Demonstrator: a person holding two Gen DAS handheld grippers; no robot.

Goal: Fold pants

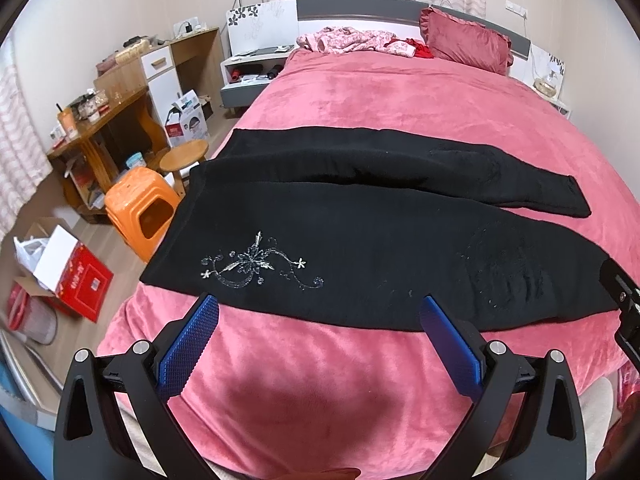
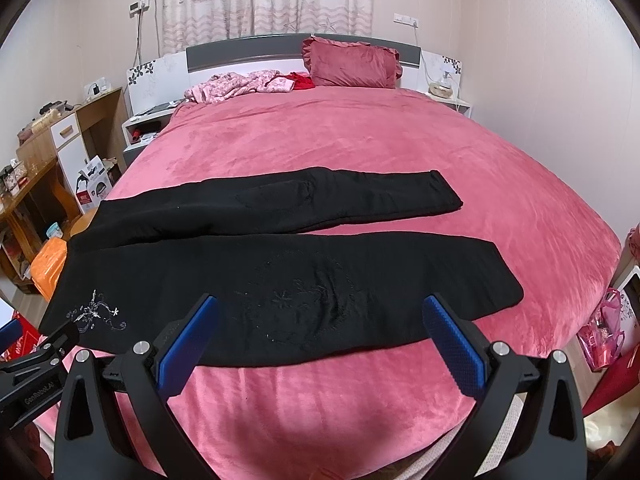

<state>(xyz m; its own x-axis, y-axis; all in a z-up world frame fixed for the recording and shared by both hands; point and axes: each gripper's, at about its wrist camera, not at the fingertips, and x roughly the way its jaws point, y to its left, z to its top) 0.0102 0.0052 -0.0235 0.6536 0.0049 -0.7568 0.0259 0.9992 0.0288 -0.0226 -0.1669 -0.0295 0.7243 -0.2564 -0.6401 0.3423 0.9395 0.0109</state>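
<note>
Black pants (image 1: pixel 360 240) lie spread flat across the pink bed (image 1: pixel 400 100), waist at the left, both legs running to the right and slightly apart. A silver embroidered flower (image 1: pixel 256 264) marks the near leg by the waist. The pants also show in the right wrist view (image 2: pixel 280 264). My left gripper (image 1: pixel 320 312) is open and empty, hovering at the near edge of the near leg. My right gripper (image 2: pixel 320 312) is open and empty, over the near leg's lower half.
A red pillow (image 2: pixel 352 62) and crumpled pink clothes (image 2: pixel 240 84) lie at the headboard. An orange stool (image 1: pixel 140 208), a wooden stool (image 1: pixel 184 156), a desk (image 1: pixel 100 120) and boxes (image 1: pixel 72 276) stand on the floor left of the bed.
</note>
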